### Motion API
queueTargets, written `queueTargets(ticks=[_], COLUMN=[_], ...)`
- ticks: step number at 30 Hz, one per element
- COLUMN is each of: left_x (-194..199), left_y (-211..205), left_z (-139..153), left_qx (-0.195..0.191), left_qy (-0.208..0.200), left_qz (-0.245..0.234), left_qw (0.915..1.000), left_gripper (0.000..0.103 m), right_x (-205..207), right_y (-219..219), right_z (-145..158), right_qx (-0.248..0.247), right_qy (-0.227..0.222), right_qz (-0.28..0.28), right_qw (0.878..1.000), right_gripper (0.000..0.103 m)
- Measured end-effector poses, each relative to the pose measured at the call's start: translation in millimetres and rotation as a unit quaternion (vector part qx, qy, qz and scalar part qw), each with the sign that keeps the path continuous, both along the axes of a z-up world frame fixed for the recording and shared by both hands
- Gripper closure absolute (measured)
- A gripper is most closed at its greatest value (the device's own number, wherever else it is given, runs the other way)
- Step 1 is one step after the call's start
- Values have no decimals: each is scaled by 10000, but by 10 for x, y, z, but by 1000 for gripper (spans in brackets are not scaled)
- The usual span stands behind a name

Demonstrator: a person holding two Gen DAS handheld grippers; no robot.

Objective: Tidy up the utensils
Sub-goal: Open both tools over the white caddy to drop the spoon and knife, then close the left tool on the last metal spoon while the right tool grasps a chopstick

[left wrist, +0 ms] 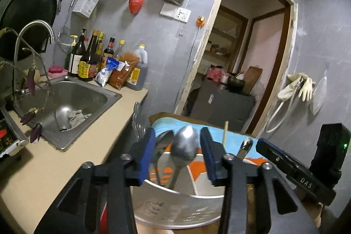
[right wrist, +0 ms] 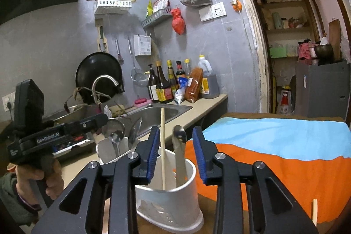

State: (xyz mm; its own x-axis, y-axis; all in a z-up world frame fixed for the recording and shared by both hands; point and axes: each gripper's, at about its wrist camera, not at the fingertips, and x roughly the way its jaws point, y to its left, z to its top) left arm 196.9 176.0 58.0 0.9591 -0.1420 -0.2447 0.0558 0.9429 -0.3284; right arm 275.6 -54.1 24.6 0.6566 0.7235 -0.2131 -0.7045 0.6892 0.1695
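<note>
Two spoons (left wrist: 183,147) btwn parted left gripper (left wrist: 177,154) fingers; sink (left wrist: 65,98) nearby.

My left claw (left wrist: 177,155) hides the lower handles of the spoons (left wrist: 184,146) at lower centre, and the holder's (left wrist: 175,205) base runs off the bottom edge. In the right view, my right claw (right wrist: 175,152) covers part of the white holder (right wrist: 171,201), so where the chopstick (right wrist: 162,146) ends inside I cannot tell. The bottle labels (right wrist: 163,94) at mid-frame are too small to read.
</note>
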Motion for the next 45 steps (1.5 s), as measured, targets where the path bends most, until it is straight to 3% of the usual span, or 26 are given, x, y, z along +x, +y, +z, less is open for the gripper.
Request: queueTargets(ticks=[5, 9, 10, 14, 17, 25, 32, 39, 45], left_x=[-104, -250, -295, -464, -655, -984, -1091, -906, -572], left_y=[-156, -349, -402, -647, -877, -1424, -1854, -2169, -2278], left_z=[164, 259, 290, 407, 471, 541, 422, 147, -115], left_qx=[148, 325, 371, 671, 927, 1347, 1580, 1595, 1535], left_qy=[-169, -414, -483, -738, -1013, -1335, -1400, -1049, -533], left_qz=[-107, -175, -186, -186, -122, -354, -622, -864, -961], left_qw=[9997, 9985, 9980, 9948, 9905, 9812, 9755, 9778, 9820], left_gripper=[52, 30, 24, 19, 6, 4, 3, 3, 3], right_x=[-137, -325, -374, -639, -866, -1476, -1787, -1777, -1514], right_y=[-198, -440, -502, -790, -1026, -1622, -1918, -2131, -2250], right_z=[120, 267, 304, 472, 588, 733, 620, 324, 26], right_qx=[198, 384, 421, 461, 415, 236, -73, -330, -559], right_qy=[-146, -316, -359, -560, -745, -1195, -1529, -1486, -1067], right_qz=[-197, -389, -426, -651, -911, -1604, -2046, -2224, -2344], right_qw=[9995, 9980, 9976, 9952, 9922, 9795, 9668, 9630, 9647], right_gripper=[45, 24, 21, 13, 1, 0, 0, 0, 0])
